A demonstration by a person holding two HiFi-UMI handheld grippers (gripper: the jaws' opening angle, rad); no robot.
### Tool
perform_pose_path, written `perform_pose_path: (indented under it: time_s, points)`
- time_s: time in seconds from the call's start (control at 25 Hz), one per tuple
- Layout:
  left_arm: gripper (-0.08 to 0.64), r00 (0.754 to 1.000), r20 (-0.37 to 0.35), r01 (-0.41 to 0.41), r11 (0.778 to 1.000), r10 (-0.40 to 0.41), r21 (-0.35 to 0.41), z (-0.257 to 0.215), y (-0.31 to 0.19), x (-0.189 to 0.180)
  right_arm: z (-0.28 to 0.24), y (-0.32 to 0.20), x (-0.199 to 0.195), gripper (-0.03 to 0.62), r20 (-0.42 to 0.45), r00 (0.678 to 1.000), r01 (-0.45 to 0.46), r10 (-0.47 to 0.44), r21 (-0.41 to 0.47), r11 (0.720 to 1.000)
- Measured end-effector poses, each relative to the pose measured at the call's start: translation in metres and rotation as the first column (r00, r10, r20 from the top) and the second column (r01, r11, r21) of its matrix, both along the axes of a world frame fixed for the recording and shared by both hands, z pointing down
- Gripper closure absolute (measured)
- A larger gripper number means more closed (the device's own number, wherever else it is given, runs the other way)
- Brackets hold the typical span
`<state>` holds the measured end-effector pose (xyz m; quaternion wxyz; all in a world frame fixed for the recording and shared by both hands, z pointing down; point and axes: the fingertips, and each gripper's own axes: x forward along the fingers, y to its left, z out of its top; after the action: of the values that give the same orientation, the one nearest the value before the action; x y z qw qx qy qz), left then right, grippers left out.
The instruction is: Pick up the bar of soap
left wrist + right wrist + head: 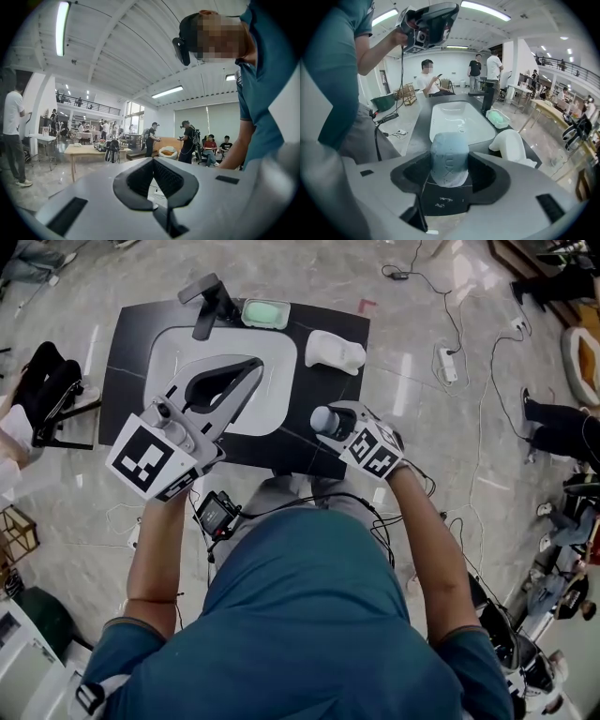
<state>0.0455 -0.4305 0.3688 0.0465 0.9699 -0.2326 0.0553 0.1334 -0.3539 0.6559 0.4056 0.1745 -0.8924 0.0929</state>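
A blue-grey bar of soap (449,158) with embossed letters sits between the pads of my right gripper (449,165), which is shut on it. In the head view the soap (323,420) is held over the black counter (323,390), just right of the white sink (277,381). My left gripper (253,367) hangs over the sink's left half, jaws closed to a point with nothing between them. In the left gripper view the gripper (154,180) points up at the room and ceiling.
A black faucet (208,304) stands behind the sink. Beside it is a green soap dish (265,313), seen again as the dish (499,118). A white moulded object (335,351) lies at the counter's back right. Cables run across the floor; people stand around the room.
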Motion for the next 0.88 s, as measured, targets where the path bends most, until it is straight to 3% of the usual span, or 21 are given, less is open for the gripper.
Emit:
perform_pose_path:
  time_s: [0.88]
  points:
    - [0.557,0.999,-0.005,0.052,0.998,-0.052,-0.033,0.024,-0.007,-0.023,0.073,0.013,-0.006,0.331,-0.076,0.996,0.031,-0.041,-0.126,0.991]
